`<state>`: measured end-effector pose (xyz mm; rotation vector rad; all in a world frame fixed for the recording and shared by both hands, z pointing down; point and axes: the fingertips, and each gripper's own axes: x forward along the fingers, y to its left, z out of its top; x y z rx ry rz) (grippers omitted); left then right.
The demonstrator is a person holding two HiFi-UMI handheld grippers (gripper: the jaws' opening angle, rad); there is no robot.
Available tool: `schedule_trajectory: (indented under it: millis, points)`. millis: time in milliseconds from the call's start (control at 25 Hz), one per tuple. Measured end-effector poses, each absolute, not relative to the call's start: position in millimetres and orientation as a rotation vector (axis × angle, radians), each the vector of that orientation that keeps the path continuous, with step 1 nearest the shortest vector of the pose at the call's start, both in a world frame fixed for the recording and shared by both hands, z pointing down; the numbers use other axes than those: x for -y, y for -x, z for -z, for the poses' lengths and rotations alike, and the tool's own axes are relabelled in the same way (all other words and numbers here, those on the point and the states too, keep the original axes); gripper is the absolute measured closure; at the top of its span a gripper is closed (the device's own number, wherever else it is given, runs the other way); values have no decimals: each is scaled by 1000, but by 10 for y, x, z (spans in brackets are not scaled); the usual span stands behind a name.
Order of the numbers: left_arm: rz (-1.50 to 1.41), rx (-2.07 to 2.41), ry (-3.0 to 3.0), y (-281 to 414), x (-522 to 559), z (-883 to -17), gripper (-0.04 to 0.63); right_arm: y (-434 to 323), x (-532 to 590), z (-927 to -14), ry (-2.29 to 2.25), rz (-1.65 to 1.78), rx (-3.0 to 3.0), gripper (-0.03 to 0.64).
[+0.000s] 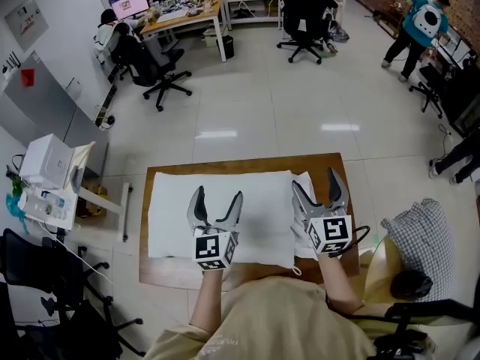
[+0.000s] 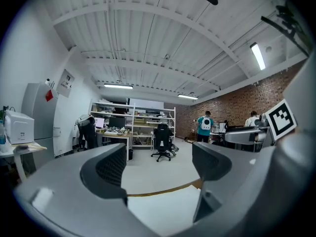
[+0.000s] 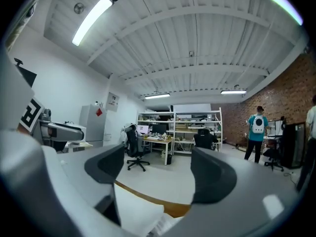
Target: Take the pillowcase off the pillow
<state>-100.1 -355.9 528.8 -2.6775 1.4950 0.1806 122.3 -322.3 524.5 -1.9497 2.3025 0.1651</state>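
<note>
A white pillow in its pillowcase (image 1: 174, 214) lies flat on the wooden table (image 1: 247, 162), and a looser white end (image 1: 304, 183) shows at its right side. My left gripper (image 1: 217, 199) hovers over the pillow's middle, held open with nothing between its fingers. My right gripper (image 1: 317, 184) is over the pillow's right end, also open and empty. Through the left gripper (image 2: 158, 164), its own view shows the white fabric (image 2: 163, 209) and the table's far edge below the jaws. Below the right gripper (image 3: 158, 169), a white corner (image 3: 136, 209) shows in the right gripper view.
A small side table with a printer (image 1: 46, 163) stands left of the table. A chair with a checked cushion (image 1: 424, 242) is at the right. Office chairs (image 1: 154, 70), a desk (image 1: 184, 17) and a person (image 1: 416, 28) are far across the tiled floor.
</note>
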Motion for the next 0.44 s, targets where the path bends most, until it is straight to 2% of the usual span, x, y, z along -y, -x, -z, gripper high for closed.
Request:
schedule_trajectory:
  millis: [440]
  points:
    - [-164, -1457, 2738, 896, 3574, -5244, 188, -1276, 3245, -5226, 2027, -89, -2333, 210]
